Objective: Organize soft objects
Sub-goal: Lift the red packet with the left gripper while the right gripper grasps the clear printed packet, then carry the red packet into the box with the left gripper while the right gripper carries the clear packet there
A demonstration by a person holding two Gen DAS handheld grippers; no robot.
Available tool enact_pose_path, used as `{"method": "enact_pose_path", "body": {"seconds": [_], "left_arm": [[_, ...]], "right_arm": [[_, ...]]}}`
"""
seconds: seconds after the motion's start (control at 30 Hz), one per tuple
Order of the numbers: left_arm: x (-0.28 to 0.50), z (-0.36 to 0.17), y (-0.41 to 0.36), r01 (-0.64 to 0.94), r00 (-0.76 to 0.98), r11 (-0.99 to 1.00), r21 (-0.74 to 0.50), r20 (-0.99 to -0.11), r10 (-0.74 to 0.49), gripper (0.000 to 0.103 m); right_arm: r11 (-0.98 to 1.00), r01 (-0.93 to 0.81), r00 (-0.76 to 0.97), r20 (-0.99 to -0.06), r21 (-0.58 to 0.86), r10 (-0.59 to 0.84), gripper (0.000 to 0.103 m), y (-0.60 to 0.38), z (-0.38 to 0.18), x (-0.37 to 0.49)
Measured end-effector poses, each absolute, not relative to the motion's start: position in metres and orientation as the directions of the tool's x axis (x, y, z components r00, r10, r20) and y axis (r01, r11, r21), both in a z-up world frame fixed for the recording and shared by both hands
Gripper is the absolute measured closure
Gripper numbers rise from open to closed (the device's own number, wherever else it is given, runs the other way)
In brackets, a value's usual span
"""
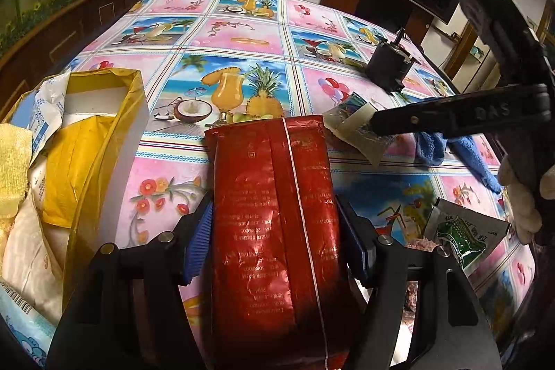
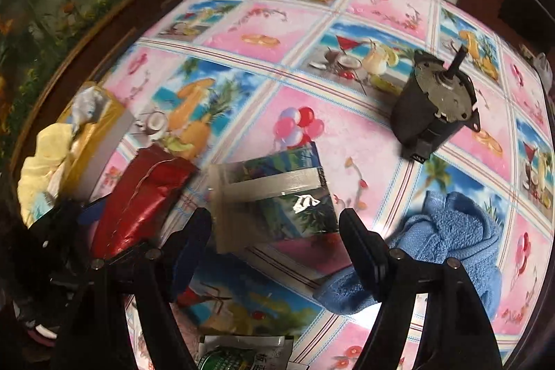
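A red foil packet (image 1: 274, 224) is pinched between the blue-padded fingers (image 1: 199, 241) of the left claw (image 1: 274, 231), its sides pressed by both pads. The packet is held above the worktop (image 1: 242, 33), just beside a yellow-lined box (image 1: 104, 141) that stands at the worktop's left edge. In that box a yellow pouch (image 1: 69, 169), a yellow cloth (image 1: 14, 169) and white packets (image 1: 45, 113) are seen.

In the left wrist view a clear packet (image 1: 353, 127) is gripped at its edge by the right claw (image 1: 376, 123). In the right wrist view the same clear packet (image 2: 274, 200) is seen tilted between the black fingers (image 2: 360, 248), which are spread wider than it; whether the right claw (image 2: 274, 231) truly grips it cannot be told for certain from that view alone.

A crumpled blue towel (image 2: 447, 231) is lying on the worktop near its right edge, just beside the right claw. A green-printed sachet (image 1: 461, 234) lies near the worktop's near edge. A black motor (image 2: 433, 106) with a short shaft stands farther back, well apart from the packets. The worktop is covered by a cloth printed with drinks, pineapples and balloons.
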State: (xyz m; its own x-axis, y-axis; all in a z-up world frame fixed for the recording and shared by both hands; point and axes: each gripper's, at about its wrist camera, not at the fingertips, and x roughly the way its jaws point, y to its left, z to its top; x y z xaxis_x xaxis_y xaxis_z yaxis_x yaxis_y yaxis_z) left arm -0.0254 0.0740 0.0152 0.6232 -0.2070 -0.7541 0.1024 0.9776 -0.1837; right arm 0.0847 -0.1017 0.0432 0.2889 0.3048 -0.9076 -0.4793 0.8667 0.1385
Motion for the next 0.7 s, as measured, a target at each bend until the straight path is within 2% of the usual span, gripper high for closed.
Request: {"method": "enact_pose_path", "body": {"seconds": [0.13, 0.17, 0.27, 0.33, 0.37, 0.4, 0.47, 0.5, 0.53, 0.7], "left_arm": [[-0.025, 0.015, 0.072, 0.115, 0.619, 0.977, -0.179, -0.757, -0.211, 0.032], [-0.025, 0.015, 0.071, 0.117, 0.618, 0.977, -0.177, -0.757, -0.211, 0.031], [-0.024, 0.014, 0.069, 0.126, 0.615, 0.977, -0.174, -0.759, -0.214, 0.027], [-0.023, 0.014, 0.065, 0.133, 0.612, 0.979, -0.157, -0.763, -0.206, 0.025], [-0.023, 0.014, 0.065, 0.133, 0.613, 0.979, -0.156, -0.763, -0.205, 0.025], [-0.024, 0.014, 0.066, 0.134, 0.614, 0.977, -0.167, -0.76, -0.214, 0.025], [-0.025, 0.015, 0.072, 0.119, 0.621, 0.976, -0.182, -0.753, -0.216, 0.039], [-0.025, 0.015, 0.073, 0.119, 0.622, 0.975, -0.19, -0.751, -0.222, 0.044], [-0.025, 0.016, 0.075, 0.12, 0.621, 0.973, -0.198, -0.749, -0.229, 0.047], [-0.027, 0.017, 0.077, 0.142, 0.613, 0.958, -0.249, -0.738, -0.282, 0.052]], "right_arm": [[0.869, -0.484, 0.267, -0.928, 0.103, 0.258, 0.027, -0.089, 0.027, 0.1], [0.861, -0.498, 0.241, -0.939, 0.097, 0.245, 0.019, -0.083, 0.021, 0.102], [0.835, -0.55, 0.268, -0.947, 0.0, 0.176, 0.009, -0.064, 0.016, 0.097], [0.833, -0.554, 0.261, -0.953, -0.018, 0.153, 0.002, -0.057, 0.012, 0.096], [0.834, -0.551, 0.262, -0.952, -0.013, 0.158, 0.002, -0.055, 0.012, 0.095], [0.838, -0.545, 0.268, -0.951, -0.018, 0.154, 0.003, -0.054, 0.012, 0.095], [0.847, -0.531, 0.296, -0.94, -0.016, 0.168, 0.017, -0.055, 0.018, 0.092], [0.847, -0.531, 0.302, -0.936, -0.009, 0.179, 0.021, -0.055, 0.021, 0.089], [0.847, -0.532, 0.302, -0.933, 0.006, 0.196, 0.03, -0.056, 0.023, 0.086], [0.843, -0.538, 0.353, -0.91, -0.009, 0.216, 0.033, -0.061, 0.033, 0.062]]}}
